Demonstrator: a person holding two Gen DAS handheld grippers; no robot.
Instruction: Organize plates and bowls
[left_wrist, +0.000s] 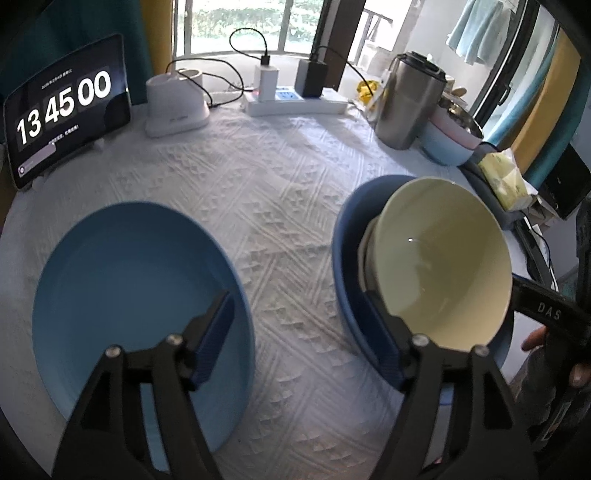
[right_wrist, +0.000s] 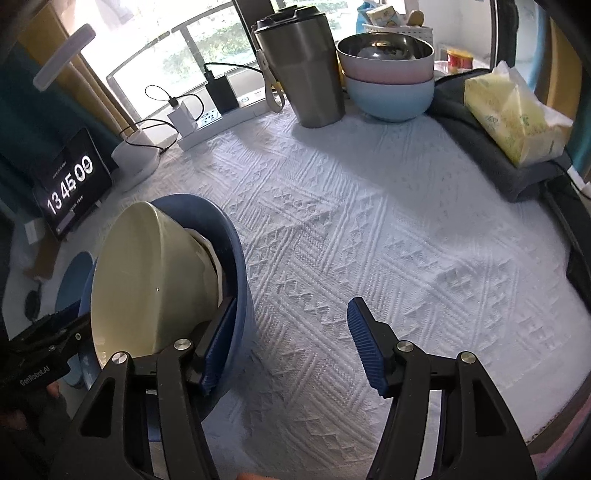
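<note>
The right gripper (right_wrist: 291, 347) stands open over the white-clothed table (right_wrist: 369, 240); its left pad lies against a dark blue bowl (right_wrist: 232, 251) that cradles a tilted cream bowl (right_wrist: 147, 280).

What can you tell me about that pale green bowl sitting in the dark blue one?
The pale green bowl looks like glazed ceramic, smooth and glossy, empty, with a whitish foot ring underneath. It is not upright: it lies tipped on its side inside the dark blue bowl, leaning against that bowl's wall, its opening facing away from the window. The right gripper stands open, one finger beside the blue bowl's outer wall. Whether a pad touches the green bowl, I cannot tell.
</note>
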